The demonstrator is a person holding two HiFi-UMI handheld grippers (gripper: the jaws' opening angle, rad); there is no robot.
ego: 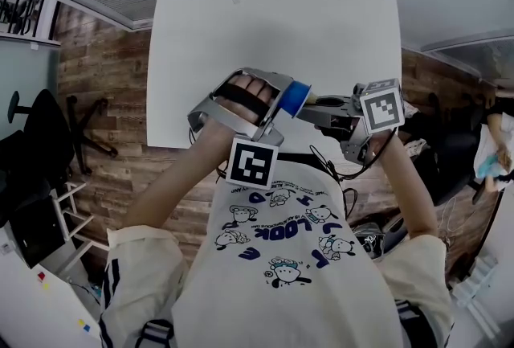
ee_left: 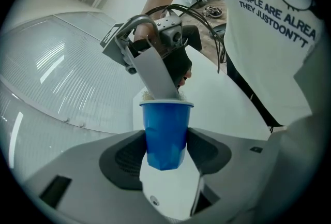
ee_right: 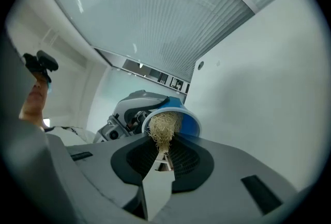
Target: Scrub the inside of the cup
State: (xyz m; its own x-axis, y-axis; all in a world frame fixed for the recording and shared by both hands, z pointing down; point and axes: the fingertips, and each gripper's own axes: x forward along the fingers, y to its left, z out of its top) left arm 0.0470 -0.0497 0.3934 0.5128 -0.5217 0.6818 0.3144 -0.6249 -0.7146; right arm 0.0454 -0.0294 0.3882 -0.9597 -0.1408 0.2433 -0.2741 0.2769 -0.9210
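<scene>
Blue plastic cup (ee_left: 164,127), left gripper (ee_left: 166,149) clamping it; tan fibrous scrubber (ee_right: 163,125) pinched by right gripper (ee_right: 163,154), inside rim. Risk: hard strokes likely dislodge cup.

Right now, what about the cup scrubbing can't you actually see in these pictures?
Inside of the blue cup: the left gripper view shows only its outer wall.
Its bottom: in the right gripper view the straw-coloured scrubber fills most of the mouth.
Scrubber's far end: buried in the cup.
Head view: the cup is too small to show any dirt.
</scene>
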